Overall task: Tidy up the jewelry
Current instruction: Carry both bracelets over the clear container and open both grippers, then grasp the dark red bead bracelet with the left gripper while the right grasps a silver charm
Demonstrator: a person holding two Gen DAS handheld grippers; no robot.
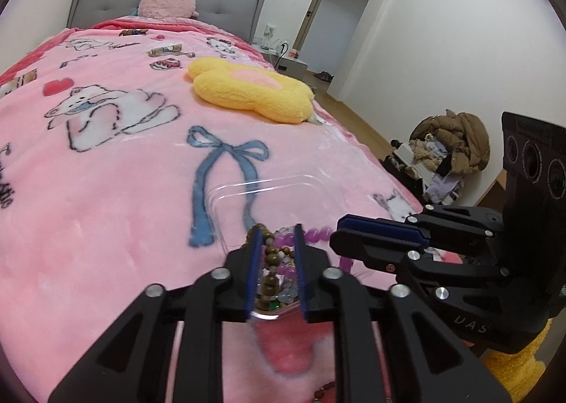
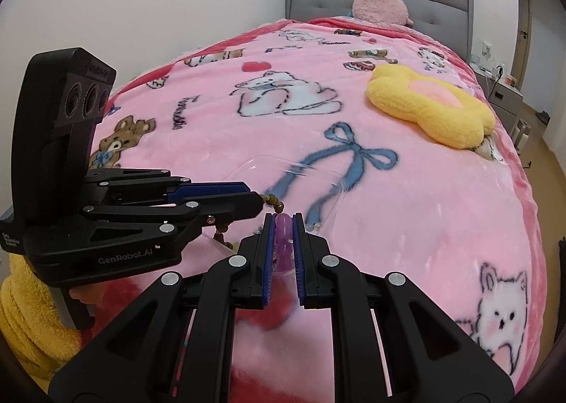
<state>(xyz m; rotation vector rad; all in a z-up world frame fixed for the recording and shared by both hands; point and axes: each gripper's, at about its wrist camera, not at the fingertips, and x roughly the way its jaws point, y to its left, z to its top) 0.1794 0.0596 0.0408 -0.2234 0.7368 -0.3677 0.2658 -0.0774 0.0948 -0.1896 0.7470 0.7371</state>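
A clear plastic tray [image 1: 269, 187] lies on the pink blanket and shows in the right wrist view [image 2: 332, 184] too. My left gripper [image 1: 277, 231] is shut on a brown bead bracelet [image 1: 270, 254] at the tray's near edge; the brown beads [image 2: 274, 203] poke out past its tip in the right wrist view. More mixed beads [image 1: 283, 293] lie between its fingers. My right gripper [image 2: 283, 221] is shut on a purple bead bracelet [image 2: 283, 226]. In the left wrist view the right gripper [image 1: 339, 229] reaches in from the right, purple beads [image 1: 315, 235] at its tip.
A yellow flower cushion [image 1: 247, 88] lies further up the bed. A pink plush [image 1: 166, 0] rests against the grey headboard. The bed's right edge drops to the floor, where a pile of clothes [image 1: 449, 148] sits. A dark red bead strand [image 1: 322, 390] lies near the front.
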